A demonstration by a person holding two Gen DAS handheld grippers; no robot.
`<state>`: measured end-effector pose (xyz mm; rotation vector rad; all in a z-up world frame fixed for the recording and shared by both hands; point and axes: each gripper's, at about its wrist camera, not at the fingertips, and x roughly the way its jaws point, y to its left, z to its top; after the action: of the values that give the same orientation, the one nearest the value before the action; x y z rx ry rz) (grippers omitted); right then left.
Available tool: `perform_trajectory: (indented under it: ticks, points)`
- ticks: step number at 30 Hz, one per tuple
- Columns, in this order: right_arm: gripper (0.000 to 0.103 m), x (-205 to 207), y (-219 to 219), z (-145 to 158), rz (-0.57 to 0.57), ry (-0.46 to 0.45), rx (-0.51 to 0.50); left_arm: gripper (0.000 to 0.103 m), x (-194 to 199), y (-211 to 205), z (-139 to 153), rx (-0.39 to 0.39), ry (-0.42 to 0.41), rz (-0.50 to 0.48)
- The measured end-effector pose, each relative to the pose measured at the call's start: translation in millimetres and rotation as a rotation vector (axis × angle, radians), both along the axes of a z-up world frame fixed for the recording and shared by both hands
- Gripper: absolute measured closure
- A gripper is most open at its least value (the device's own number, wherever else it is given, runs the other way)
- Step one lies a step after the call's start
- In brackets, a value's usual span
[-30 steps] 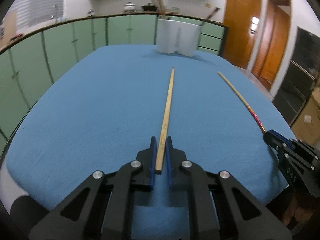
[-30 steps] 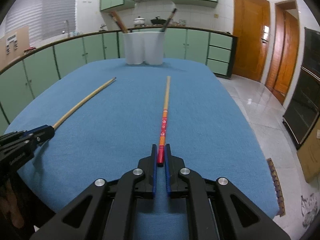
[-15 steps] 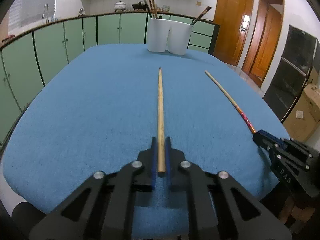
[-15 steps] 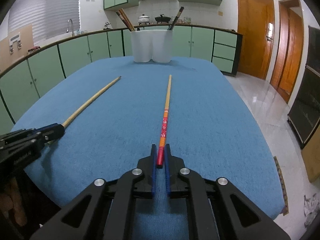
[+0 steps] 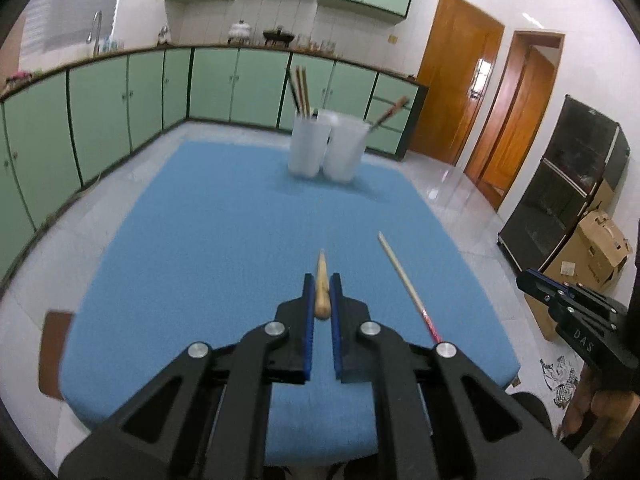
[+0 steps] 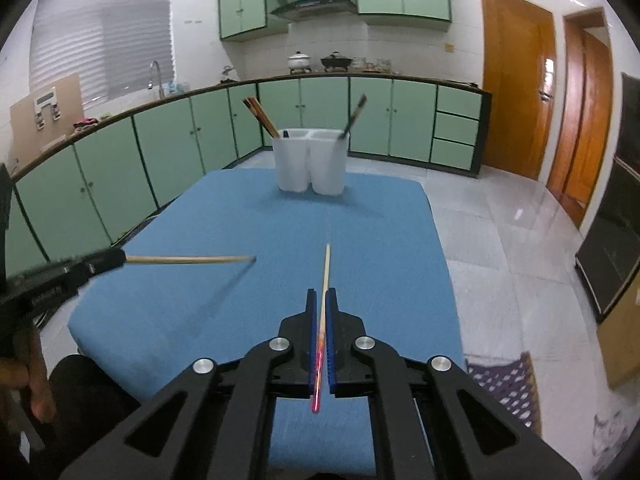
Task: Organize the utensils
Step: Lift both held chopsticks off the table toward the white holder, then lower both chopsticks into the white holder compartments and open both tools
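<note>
Chopsticks: my left gripper (image 5: pixel 322 300) clamps the plain chopstick (image 5: pixel 322 290), my right gripper (image 6: pixel 323 320) the red-ended chopstick (image 6: pixel 325 280); both still need dropping into the white holder (image 6: pixel 310 164), upper centre.

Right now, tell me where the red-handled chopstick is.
The red-handled chopstick is clamped in the right gripper, lifted above the blue table, pointing toward the white holder.

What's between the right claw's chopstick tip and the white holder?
Only bare blue cloth between the red-ended chopstick and white holder; the right wrist view shows it.
</note>
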<state>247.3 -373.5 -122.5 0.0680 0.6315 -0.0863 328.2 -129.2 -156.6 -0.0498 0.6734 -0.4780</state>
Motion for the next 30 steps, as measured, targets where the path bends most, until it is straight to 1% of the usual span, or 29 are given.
perform_trajectory:
  ticks: [2,3,4,5,6,8,9,12,13,14,15,17,18,19,21,23,25,30]
  points:
    - [0.099,7.9,-3.1,6.6,0.020,0.002,-0.009,0.097,3.7,0.2,15.4,0.004,-0.037,0.002]
    - [0.096,8.2,-4.3,5.2,0.032,0.000,-0.003,0.097,5.2,1.1,20.3,0.003,-0.048,0.003]
    - [0.095,4.6,-5.8,0.4,0.023,-0.024,0.006,0.097,6.8,1.7,26.0,0.001,-0.058,0.004]
    - [0.091,-0.4,-4.8,-9.5,0.019,-0.040,0.012,0.097,7.9,1.7,29.7,0.001,-0.066,0.003]
    - [0.083,-2.7,-3.0,-19.3,0.019,-0.036,0.017,0.097,8.0,1.4,30.9,0.004,-0.070,0.001]
    - [0.076,-9.4,3.6,-51.3,0.005,-0.004,0.030,0.097,10.9,-0.7,30.0,0.008,-0.062,-0.007]
    - [0.076,-12.0,8.4,-72.4,0.002,0.024,0.036,0.097,11.8,-1.5,28.7,0.011,-0.062,-0.008]
    - [0.076,-13.7,14.3,-116.7,-0.030,0.096,0.030,0.097,13.8,-1.0,30.7,0.015,-0.063,-0.014]
    - [0.076,-12.5,12.8,-126.8,-0.043,0.118,0.042,0.097,14.6,-0.2,31.9,0.017,-0.062,-0.015]
    - [0.076,-12.3,10.8,-132.9,-0.055,0.115,0.052,0.097,15.8,-0.6,33.0,0.017,-0.061,-0.018]
    - [0.076,-13.2,11.4,-132.5,-0.062,0.101,0.048,0.097,16.3,0.7,34.2,0.018,-0.059,-0.021]
    - [0.077,-10.7,14.5,-132.0,-0.063,0.102,0.032,0.097,18.6,1.5,34.8,0.024,-0.059,-0.024]
    - [0.090,-9.2,15.3,-131.9,-0.062,0.104,0.036,0.097,20.3,0.9,35.4,0.025,-0.055,-0.027]
    - [0.097,-8.2,15.2,-132.7,-0.049,0.112,0.045,0.097,21.9,1.2,35.8,0.027,-0.053,-0.029]
    - [0.097,-9.6,15.3,-130.7,-0.040,0.122,0.045,0.097,25.2,-0.4,37.8,0.028,-0.046,-0.037]
    - [0.097,-8.3,13.4,-121.8,-0.034,0.134,0.062,0.097,28.3,0.8,40.1,0.034,-0.040,-0.046]
    - [0.097,-9.4,8.5,-102.2,-0.027,0.134,0.081,0.097,35.2,1.4,43.0,0.040,-0.023,-0.058]
    - [0.097,-1.2,-6.8,-37.0,0.003,0.134,0.076,0.097,51.0,-2.9,51.9,0.068,0.016,-0.093]
